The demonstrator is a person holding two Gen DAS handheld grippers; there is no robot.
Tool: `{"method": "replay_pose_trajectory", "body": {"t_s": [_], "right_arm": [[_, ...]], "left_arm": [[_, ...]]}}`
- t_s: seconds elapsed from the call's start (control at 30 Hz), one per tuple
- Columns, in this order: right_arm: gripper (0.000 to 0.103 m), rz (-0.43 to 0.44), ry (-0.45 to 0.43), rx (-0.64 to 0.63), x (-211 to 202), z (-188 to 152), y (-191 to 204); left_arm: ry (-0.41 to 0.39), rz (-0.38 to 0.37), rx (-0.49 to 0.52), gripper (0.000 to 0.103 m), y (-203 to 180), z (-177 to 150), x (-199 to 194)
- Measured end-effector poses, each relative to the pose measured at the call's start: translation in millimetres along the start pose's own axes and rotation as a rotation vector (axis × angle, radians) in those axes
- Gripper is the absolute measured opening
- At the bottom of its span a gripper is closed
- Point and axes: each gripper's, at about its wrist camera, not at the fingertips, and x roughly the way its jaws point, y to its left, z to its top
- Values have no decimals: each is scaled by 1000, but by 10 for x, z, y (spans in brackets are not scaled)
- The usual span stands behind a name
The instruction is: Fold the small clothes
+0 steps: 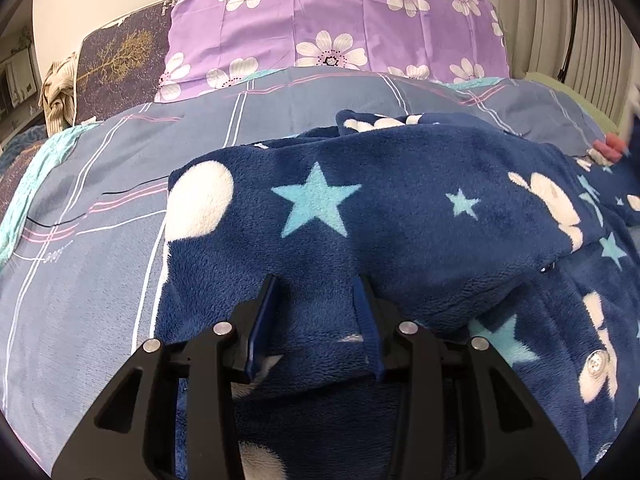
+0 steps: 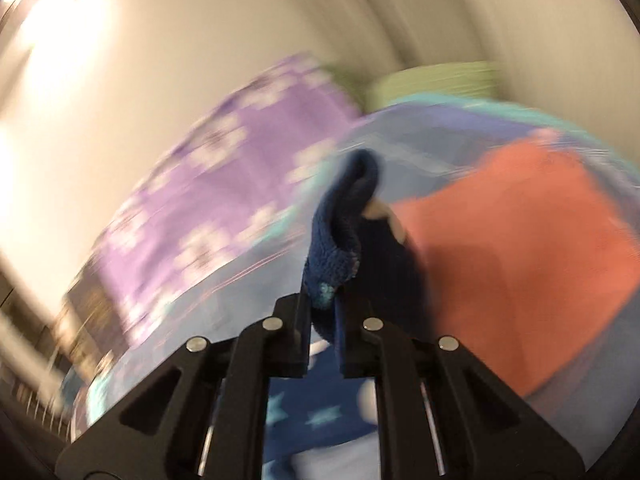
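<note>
Fleece garment (image 1: 360, 216) edge pinched in right tool (image 2: 323, 300), left tool (image 1: 316, 292) spread over fabric, bedspread (image 1: 100, 184) bare leftward.

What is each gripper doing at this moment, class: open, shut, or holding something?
Left gripper: open, fingers apart over the navy star fleece garment.
Right gripper: shut on a fold of the same fleece garment.
</note>
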Motion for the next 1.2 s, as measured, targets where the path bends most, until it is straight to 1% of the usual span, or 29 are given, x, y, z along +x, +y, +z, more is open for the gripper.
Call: {"method": "replay_pose_trajectory", "body": {"t_s": [0.03, 0.07, 0.1, 0.13, 0.2, 0.3, 0.4, 0.5, 0.53, 0.57, 0.6, 0.67, 0.7, 0.73, 0.77, 0.8, 0.83, 0.9, 1.0, 1.07, 1.1, 1.13, 1.17, 1.2], "right_arm": [[9, 69, 38, -60, 119, -187, 320], [9, 116, 72, -100, 209, -331, 534], [9, 173, 125, -140, 345, -542, 780], [9, 202, 158, -158, 420, -655, 903], [9, 268, 266, -197, 691, -1064, 1227], [9, 296, 402, -244, 1048, -1590, 1512], [9, 290, 469, -255, 1234, -1900, 1547], [9, 276, 495, -289, 1273, -2068, 1492], [9, 276, 490, -308, 1255, -2125, 1479], [9, 282, 484, -324, 1246, -2167, 1466], [9, 287, 481, -334, 1252, -2202, 1459], [9, 299, 480, -329, 1222, -2293, 1399], [9, 304, 478, -322, 1217, -2296, 1379], [9, 310, 475, -319, 1213, -2307, 1369], [9, 313, 469, -329, 1195, -2310, 1376], [10, 312, 463, -344, 1171, -2307, 1373], [10, 308, 450, -379, 1141, -2331, 1394], [11, 294, 427, -434, 1091, -2400, 1416], [14, 292, 421, -457, 1074, -2421, 1424], [14, 305, 427, -443, 1085, -2411, 1395], [14, 313, 434, -430, 1096, -2398, 1380], [15, 319, 438, -422, 1096, -2391, 1363], [20, 331, 448, -409, 1100, -2381, 1338], [23, 341, 451, -400, 1093, -2365, 1319]], "left_arm": [[-1, -7, -6, 41, 7, 3, 1], [-2, -16, -13, 42, 21, 2, -2], [-3, -25, -20, 42, 35, 2, -4], [-4, -31, -24, 42, 43, 2, -5], [-5, -47, -37, 42, 65, -2, -6], [-7, -72, -55, 43, 97, -3, -8], [-9, -101, -75, 45, 135, -5, -6], [-18, -134, -99, 47, 165, -2, -28], [-31, -161, -121, 48, 196, 15, -72], [-47, -195, -155, 48, 225, 42, -124], [-65, -251, -203, 48, 248, 74, -185], [-67, -367, -271, 49, 232, 169, -265], [-53, -420, -278, 50, 157, 255, -293], [-40, -430, -266, 53, 76, 306, -295], [-18, -431, -241, 59, -47, 386, -272], [-3, -434, -218, 62, -153, 429, -241], [23, -441, -190, 63, -285, 492, -176], [73, -467, -183, 63, -473, 593, -46], [157, -520, -220, 63, -715, 698, 195], [203, -512, -253, 63, -830, 708, 360], [207, -507, -265, 61, -872, 694, 389], [196, -483, -257, 39, -900, 706, 406], [186, -453, -237, 19, -933, 734, 405], [179, -442, -224, 11, -945, 762, 389]]}}
